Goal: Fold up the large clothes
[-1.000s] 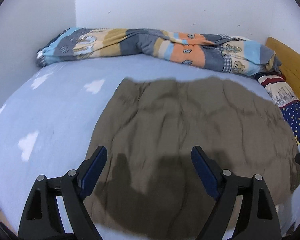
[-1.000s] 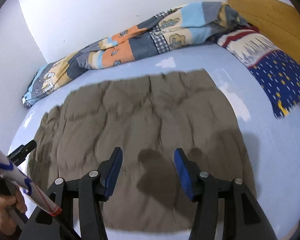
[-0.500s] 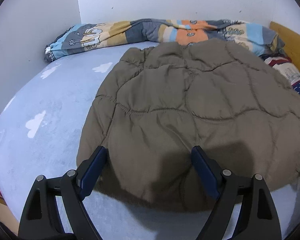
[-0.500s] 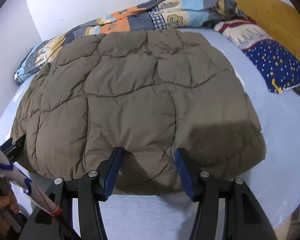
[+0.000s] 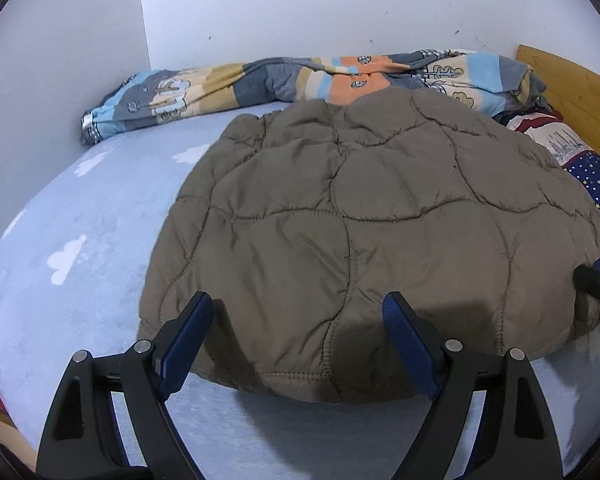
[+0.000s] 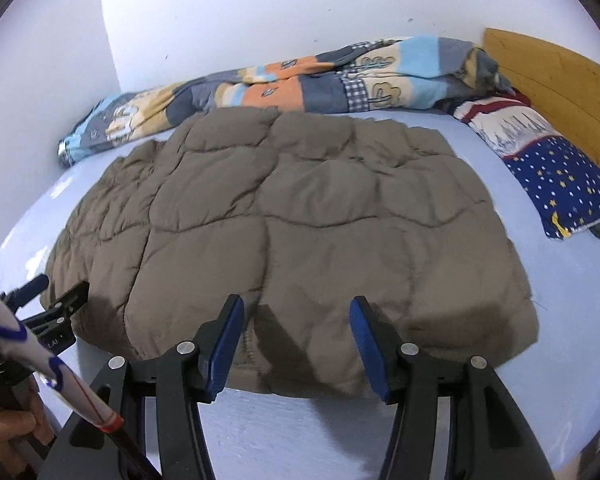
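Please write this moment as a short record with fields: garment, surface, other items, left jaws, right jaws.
garment: brown quilted jacket, lying spread on the bed
surface: bed with light blue sheet
other items: patchwork blanket along the wall; starry pillow by the headboard
left jaws: left gripper open, at the jacket's near edge
right jaws: right gripper open, at the near edge too

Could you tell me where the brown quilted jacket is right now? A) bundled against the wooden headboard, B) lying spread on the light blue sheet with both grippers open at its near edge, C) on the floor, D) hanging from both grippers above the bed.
B: the brown quilted jacket lies flat on the light blue sheet, with the left gripper and right gripper open at its near hem.
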A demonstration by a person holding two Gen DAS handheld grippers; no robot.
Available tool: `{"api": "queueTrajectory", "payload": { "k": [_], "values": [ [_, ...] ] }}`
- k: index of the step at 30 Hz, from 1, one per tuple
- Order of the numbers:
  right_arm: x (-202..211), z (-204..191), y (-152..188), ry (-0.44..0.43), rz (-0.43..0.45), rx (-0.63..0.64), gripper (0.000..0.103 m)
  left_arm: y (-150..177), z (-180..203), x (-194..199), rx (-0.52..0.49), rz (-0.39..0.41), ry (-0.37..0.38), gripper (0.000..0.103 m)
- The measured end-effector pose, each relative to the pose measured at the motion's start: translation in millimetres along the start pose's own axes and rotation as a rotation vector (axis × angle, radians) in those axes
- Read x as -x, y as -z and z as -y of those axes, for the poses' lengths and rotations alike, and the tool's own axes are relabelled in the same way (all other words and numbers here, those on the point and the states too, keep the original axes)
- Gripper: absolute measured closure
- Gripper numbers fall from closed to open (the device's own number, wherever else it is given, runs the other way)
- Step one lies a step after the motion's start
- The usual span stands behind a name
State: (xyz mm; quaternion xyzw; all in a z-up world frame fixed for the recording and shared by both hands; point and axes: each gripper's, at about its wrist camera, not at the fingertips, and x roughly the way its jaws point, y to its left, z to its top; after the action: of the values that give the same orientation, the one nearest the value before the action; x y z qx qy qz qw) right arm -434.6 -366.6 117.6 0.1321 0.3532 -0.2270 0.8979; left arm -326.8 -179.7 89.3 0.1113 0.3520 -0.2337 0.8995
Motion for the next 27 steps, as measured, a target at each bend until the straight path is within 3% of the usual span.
{"api": "queueTrajectory", "payload": {
  "k": [17, 21, 27],
  "values": [
    [-47, -14, 10, 0.035, -0.096, 0.061, 0.04, 1, 7, -11, -0.018, -0.004, -0.029, 0.017],
    [-21, -11, 6, 0.009, -0.041, 0.02, 0.04, -2, 6, 19, -0.015, 0.048, 0.015, 0.017],
    [66, -2, 10, 0.005, 0.132, -0.074, 0.037, 0, 7, 102, -0.012, 0.168, 0.074, 0.017]
  ]
}}
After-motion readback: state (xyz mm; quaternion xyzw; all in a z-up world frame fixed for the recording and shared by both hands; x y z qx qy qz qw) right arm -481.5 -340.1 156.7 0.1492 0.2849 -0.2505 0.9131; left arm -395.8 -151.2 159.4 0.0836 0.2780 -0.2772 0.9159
